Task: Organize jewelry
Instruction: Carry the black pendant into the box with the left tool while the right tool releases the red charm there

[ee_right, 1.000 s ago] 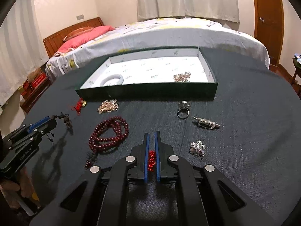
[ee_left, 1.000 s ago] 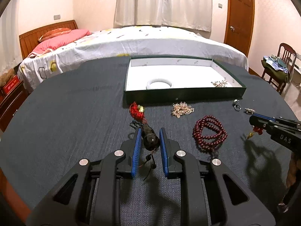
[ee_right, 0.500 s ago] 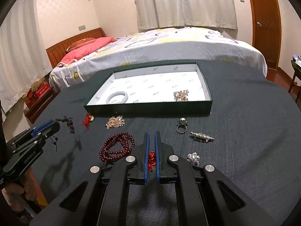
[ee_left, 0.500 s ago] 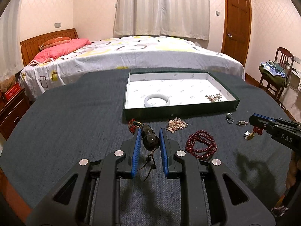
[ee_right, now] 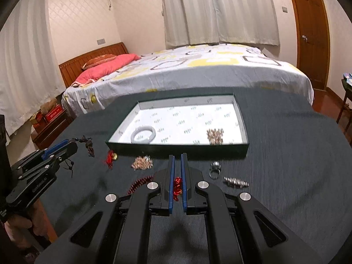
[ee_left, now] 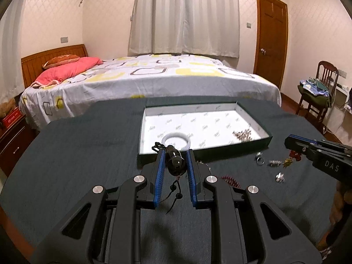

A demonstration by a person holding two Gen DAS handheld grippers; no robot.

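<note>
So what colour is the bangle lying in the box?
White bangle; the left wrist view shows it best.

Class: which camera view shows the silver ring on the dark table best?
The right wrist view: the silver ring lies near and unobstructed beside the right claw. In the left wrist view it is small and blurred.

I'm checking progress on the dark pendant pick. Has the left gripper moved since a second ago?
Yes. The left gripper, shut on the dark bead pendant, has risen and advanced toward the box; its tips now overlap the white bangle inside.
</note>
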